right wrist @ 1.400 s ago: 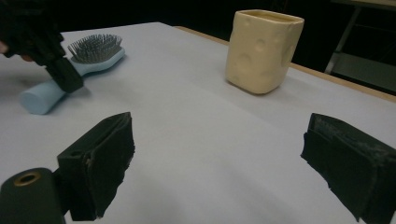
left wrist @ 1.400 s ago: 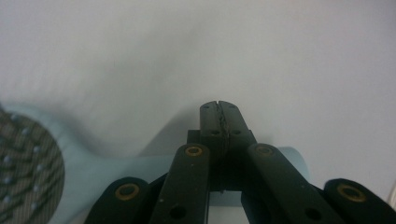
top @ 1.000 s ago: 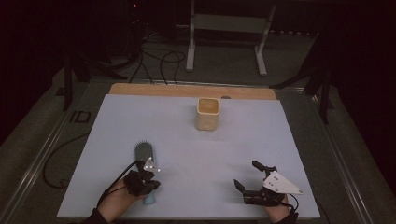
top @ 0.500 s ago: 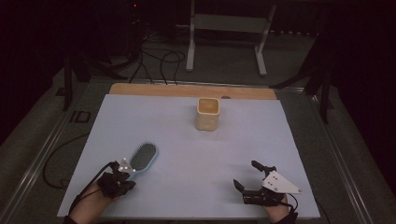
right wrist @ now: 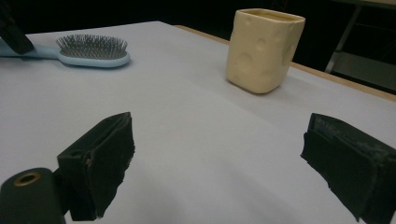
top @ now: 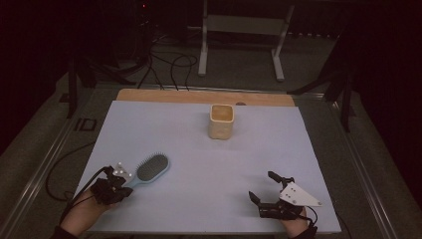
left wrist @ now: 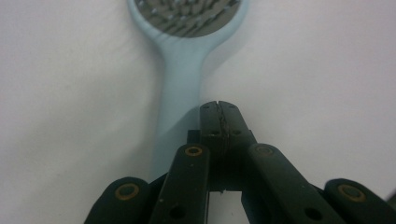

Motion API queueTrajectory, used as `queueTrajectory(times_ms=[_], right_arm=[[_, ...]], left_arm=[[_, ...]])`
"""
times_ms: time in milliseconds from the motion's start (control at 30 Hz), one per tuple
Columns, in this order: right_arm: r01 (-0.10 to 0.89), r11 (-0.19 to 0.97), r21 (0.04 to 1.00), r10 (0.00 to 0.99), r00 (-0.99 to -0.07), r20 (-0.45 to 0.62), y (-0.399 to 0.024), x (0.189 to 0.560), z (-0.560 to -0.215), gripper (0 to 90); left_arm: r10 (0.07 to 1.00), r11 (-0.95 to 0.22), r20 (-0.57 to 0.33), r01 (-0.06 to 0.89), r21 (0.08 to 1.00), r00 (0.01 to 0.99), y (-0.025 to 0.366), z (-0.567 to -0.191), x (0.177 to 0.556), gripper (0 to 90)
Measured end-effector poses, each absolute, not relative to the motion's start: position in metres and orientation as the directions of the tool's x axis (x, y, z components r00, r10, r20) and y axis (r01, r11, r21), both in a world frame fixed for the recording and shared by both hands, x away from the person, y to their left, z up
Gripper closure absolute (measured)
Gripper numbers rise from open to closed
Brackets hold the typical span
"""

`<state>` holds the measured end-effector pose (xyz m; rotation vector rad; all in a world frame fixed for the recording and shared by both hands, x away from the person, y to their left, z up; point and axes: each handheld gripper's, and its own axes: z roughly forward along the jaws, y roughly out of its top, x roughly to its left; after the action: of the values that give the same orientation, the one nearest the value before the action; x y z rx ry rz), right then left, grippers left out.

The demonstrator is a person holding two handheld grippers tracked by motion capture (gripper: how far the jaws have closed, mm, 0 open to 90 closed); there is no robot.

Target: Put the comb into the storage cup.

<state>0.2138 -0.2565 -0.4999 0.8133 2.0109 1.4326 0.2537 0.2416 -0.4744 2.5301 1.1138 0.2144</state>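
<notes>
A light blue hairbrush [top: 152, 168] lies bristles up on the pale table sheet [top: 214, 164], its handle slanting toward the front left. My left gripper [top: 123, 184] sits at the handle's end, jaws shut together. In the left gripper view the shut tips [left wrist: 219, 106] rest just right of the brush handle [left wrist: 180, 93], with nothing seen between the pads. My right gripper [top: 262, 185] rests near the front right edge with its jaws wide open and nothing between them [right wrist: 219, 154]. It faces a cream cup [right wrist: 264, 49] and the brush [right wrist: 91, 51].
The cream cup [top: 221, 122] stands upright toward the far middle of the sheet. A wooden strip [top: 199, 96] borders the far edge. Cables and a metal stand [top: 239, 40] lie on the dark floor beyond the table.
My left hand has moved left and toward the front edge, off the brush's middle. The brush has swung so its handle points front left. The right gripper has stayed put.
</notes>
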Motion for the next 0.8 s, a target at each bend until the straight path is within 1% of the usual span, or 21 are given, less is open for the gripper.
queueTrajectory(times_ms=[300,500,600,667,800], right_arm=[[0.163,0.255,0.953,0.732,-0.676,-0.08,-0.256,0.214,-0.5,8.8],[0.164,0.256,0.953,0.732,-0.677,-0.08,-0.256,0.214,-0.5,8.8],[0.163,0.254,0.953,0.732,-0.676,-0.079,-0.256,0.214,-0.5,8.8],[0.163,0.254,0.953,0.732,-0.676,-0.08,-0.256,0.214,-0.5,8.8],[0.164,0.256,0.953,0.732,-0.676,-0.08,-0.256,0.215,-0.5,8.8]], left_arm=[[0.723,-0.616,-0.034,0.665,0.423,0.69,0.248,-0.454,0.255,89.8],[0.724,-0.613,-0.033,0.664,0.428,0.689,0.253,-0.447,0.26,89.3],[0.74,-0.6,-0.021,0.674,0.431,0.672,0.256,-0.443,0.264,87.2],[0.747,-0.595,-0.014,0.679,0.431,0.664,0.255,-0.441,0.266,83.6],[0.767,-0.59,0.012,0.698,0.407,0.641,0.253,-0.439,0.272,71.2]])
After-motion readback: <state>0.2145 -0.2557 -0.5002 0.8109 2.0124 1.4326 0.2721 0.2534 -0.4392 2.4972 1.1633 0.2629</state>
